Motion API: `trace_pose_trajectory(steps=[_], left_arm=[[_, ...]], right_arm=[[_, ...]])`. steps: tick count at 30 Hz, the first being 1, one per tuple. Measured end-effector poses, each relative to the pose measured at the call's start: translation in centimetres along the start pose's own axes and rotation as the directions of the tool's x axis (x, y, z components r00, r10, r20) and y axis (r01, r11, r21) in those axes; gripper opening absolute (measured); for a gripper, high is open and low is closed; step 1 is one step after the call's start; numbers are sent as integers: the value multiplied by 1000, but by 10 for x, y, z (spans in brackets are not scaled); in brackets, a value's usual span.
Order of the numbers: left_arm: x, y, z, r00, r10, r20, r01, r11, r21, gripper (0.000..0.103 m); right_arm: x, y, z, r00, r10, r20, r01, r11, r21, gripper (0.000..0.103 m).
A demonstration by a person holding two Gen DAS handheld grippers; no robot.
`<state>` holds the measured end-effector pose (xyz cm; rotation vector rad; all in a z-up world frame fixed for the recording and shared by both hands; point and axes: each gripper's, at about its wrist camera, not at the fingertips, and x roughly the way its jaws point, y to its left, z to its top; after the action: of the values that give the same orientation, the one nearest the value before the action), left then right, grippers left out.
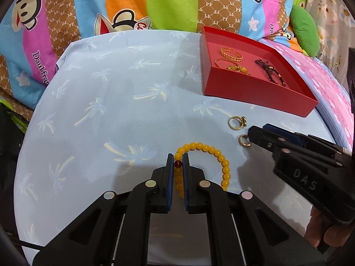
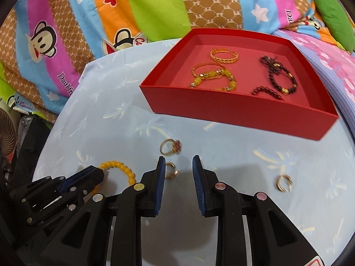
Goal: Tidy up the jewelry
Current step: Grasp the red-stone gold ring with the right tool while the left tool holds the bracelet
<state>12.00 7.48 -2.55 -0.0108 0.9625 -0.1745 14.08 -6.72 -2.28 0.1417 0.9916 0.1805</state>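
Observation:
My left gripper (image 1: 178, 158) is shut on a yellow bead bracelet (image 1: 213, 151) at its red bead, low on the light blue cloth (image 1: 99, 110). The bracelet also shows in the right wrist view (image 2: 124, 169). My right gripper (image 2: 178, 163) is open and empty, just above the cloth. A small gold ring (image 2: 172, 170) lies beside its left finger. A gold ring with a red stone (image 2: 169, 147) lies just beyond. Another small gold ring (image 2: 284, 182) lies to the right. The red box (image 2: 233, 110) holds gold bangles (image 2: 224, 54), a gold-and-yellow bracelet (image 2: 210, 78) and a dark bead strand (image 2: 277, 77).
A bright cartoon-print quilt (image 1: 133, 4) rises behind the cloth. A pink and blue flowered fabric (image 1: 328, 84) lies right of the red box (image 1: 255, 90). A green cushion (image 2: 332, 15) sits at the far right. Dark objects and a fan (image 2: 8, 133) stand off the left edge.

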Motion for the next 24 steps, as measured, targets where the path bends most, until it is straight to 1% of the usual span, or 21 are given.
trace_pose_trajectory(steps=[4, 7, 10, 12, 15, 19, 24], left_arm=[[7, 1, 6, 1000, 5, -2, -5, 1000, 5, 7], [12, 1, 10, 1000, 7, -2, -7, 1000, 5, 7], [15, 2, 13, 1000, 10, -4, -10, 1000, 5, 7], [17, 4, 13, 1000, 12, -6, -12, 1000, 4, 7], [18, 4, 15, 1000, 14, -5, -14, 1000, 5, 7], [17, 3, 16, 1000, 12, -3, -12, 1000, 6, 7], [7, -8, 19, 1000, -2, 18, 2, 1000, 23, 7]], right_arm=[[10, 3, 6, 1000, 4, -5, -4, 1000, 1, 26], [16, 4, 10, 1000, 0, -7, 0, 1000, 0, 23], [21, 5, 13, 1000, -7, -7, 7, 1000, -3, 19], [24, 6, 15, 1000, -13, -7, 13, 1000, -6, 12], [25, 5, 16, 1000, -13, -1, 13, 1000, -2, 10], [19, 2, 14, 1000, -27, 13, 27, 1000, 5, 9], [-1, -14, 9, 999, -30, 34, 29, 999, 38, 8]])
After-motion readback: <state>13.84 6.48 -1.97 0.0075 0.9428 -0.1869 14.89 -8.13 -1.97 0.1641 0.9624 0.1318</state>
